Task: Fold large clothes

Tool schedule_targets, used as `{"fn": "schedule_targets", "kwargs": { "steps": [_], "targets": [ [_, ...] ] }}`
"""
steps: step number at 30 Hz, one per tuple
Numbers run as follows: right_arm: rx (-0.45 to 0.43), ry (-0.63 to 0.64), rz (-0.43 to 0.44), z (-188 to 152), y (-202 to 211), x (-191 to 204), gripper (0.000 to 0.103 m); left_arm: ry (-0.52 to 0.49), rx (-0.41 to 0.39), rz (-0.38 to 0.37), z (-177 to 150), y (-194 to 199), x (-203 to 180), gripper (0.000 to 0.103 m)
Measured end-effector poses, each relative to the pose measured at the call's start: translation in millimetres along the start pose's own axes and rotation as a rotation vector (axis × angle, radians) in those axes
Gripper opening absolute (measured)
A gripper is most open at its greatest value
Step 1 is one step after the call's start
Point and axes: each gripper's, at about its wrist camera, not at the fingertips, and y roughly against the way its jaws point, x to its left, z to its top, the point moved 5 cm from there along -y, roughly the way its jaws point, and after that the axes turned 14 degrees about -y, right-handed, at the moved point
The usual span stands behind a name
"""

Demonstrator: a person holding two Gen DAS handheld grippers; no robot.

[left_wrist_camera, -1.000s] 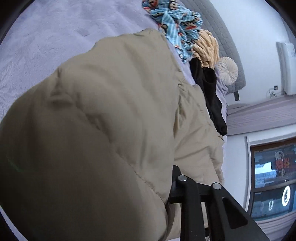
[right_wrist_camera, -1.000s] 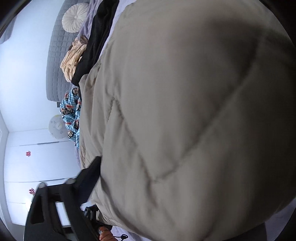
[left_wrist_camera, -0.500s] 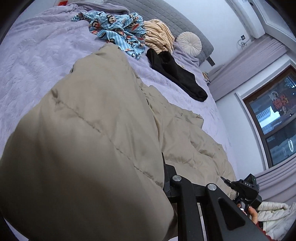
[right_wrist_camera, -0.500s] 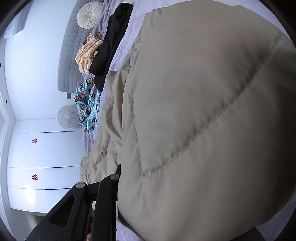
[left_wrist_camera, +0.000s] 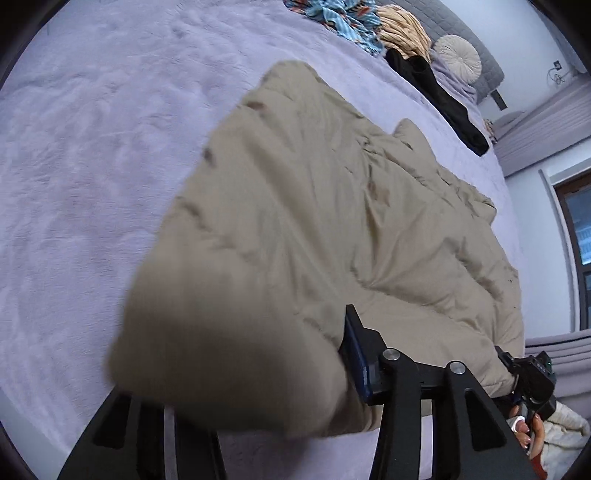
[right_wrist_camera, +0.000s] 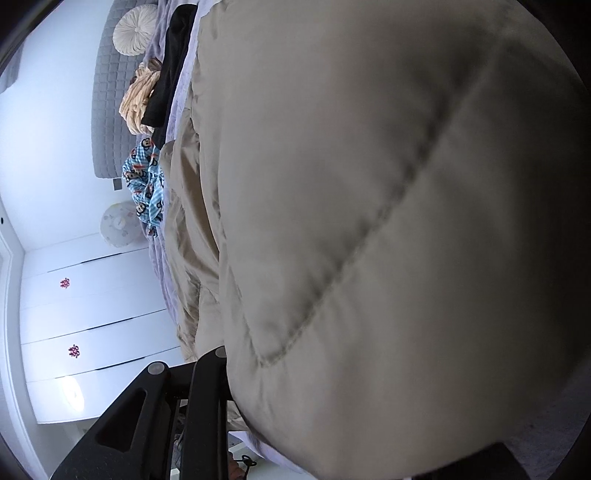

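Beige quilted coat (left_wrist_camera: pixel 332 206) on lilac bed (left_wrist_camera: pixel 92 155), its padded edge clamped in left claw (left_wrist_camera: pixel 266 398) and right claw (right_wrist_camera: pixel 295 387).

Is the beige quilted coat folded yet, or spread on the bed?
Mostly spread: the coat lies lengthwise across the purple bed, its near end bunched at the left claw. No finished fold shows.

The puffy beige quilted jacket (right_wrist_camera: pixel 388 221) swallows most of the right wrist view, so the right claw's (right_wrist_camera: pixel 236 373) tips are buried and its grip is anyone's guess. Same for the left claw (left_wrist_camera: pixel 258 373), tips under a blurry fold. Blue cartoon-print cloth (left_wrist_camera: pixel 332 14) is cropped at 12 o'clock.
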Motion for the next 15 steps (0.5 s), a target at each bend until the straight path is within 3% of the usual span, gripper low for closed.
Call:
{"fn": "schedule_targets", "kwargs": {
  "steps": [2,5,8,10,11,13,15],
  "targets": [
    [-0.012,0.05,-0.059,-5,9,3,0.046,0.003,-0.011,0.052,-4,23,12,0.049],
    [-0.001,0.132,-0.131,-20,28,4,0.048,-0.023,-0.079,0.186,-2,64,30,0.049],
    [0.047,0.195,-0.132,-42,49,6,0.046,-0.005,-0.126,0.161,9,83,41,0.049],
    [0.077,0.275,-0.112,-56,64,12,0.033,-0.007,-0.117,0.086,21,76,42,0.049],
    [0.077,0.327,-0.118,-62,67,21,0.031,-0.019,-0.102,0.071,25,66,40,0.049],
    [0.034,0.415,-0.15,-64,70,35,0.031,-0.06,-0.049,0.113,21,42,38,0.049],
    [-0.024,0.451,-0.193,-58,65,49,0.031,-0.089,0.03,0.21,15,10,40,0.049]
  ]
}}
